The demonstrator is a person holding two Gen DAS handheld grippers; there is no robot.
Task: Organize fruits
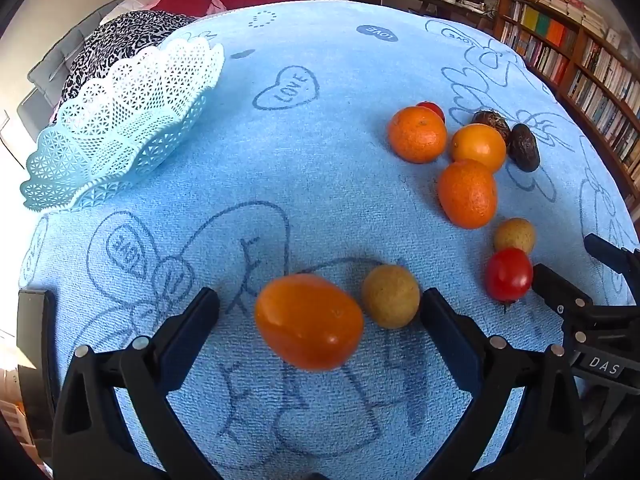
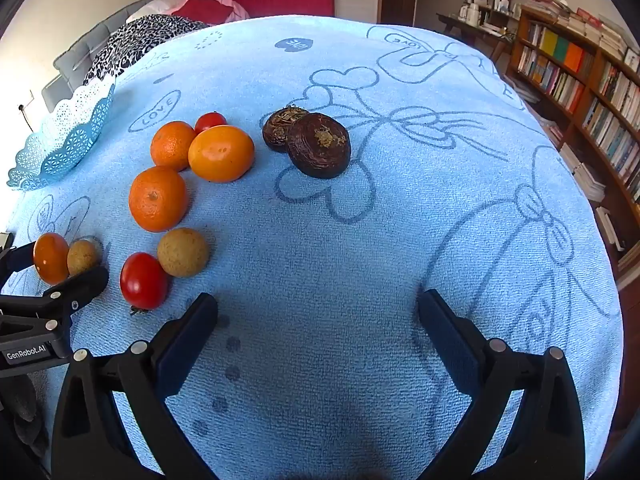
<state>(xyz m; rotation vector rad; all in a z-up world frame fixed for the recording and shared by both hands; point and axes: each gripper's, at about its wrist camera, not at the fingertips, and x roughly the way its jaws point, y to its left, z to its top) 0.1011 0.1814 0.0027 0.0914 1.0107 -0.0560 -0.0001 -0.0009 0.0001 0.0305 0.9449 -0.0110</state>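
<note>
Looking through the left wrist view, the left gripper point(image 1: 320, 304) has its jaws wide open around a small orange fruit point(image 1: 309, 322), a tan longan point(image 1: 391, 296) just beside it; I'd centre first so only the orange one gets pinched. The lattice basket point(image 1: 120, 120) sits far left. In the right wrist view, the right gripper point(image 2: 318, 312) is spread open over bare towel point(image 2: 400, 240), nothing between its jaws.

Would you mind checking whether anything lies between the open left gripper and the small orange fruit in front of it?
Nothing visible does: the small orange fruit sits between the open fingers of the left gripper, with a tan fruit beside it.
</note>
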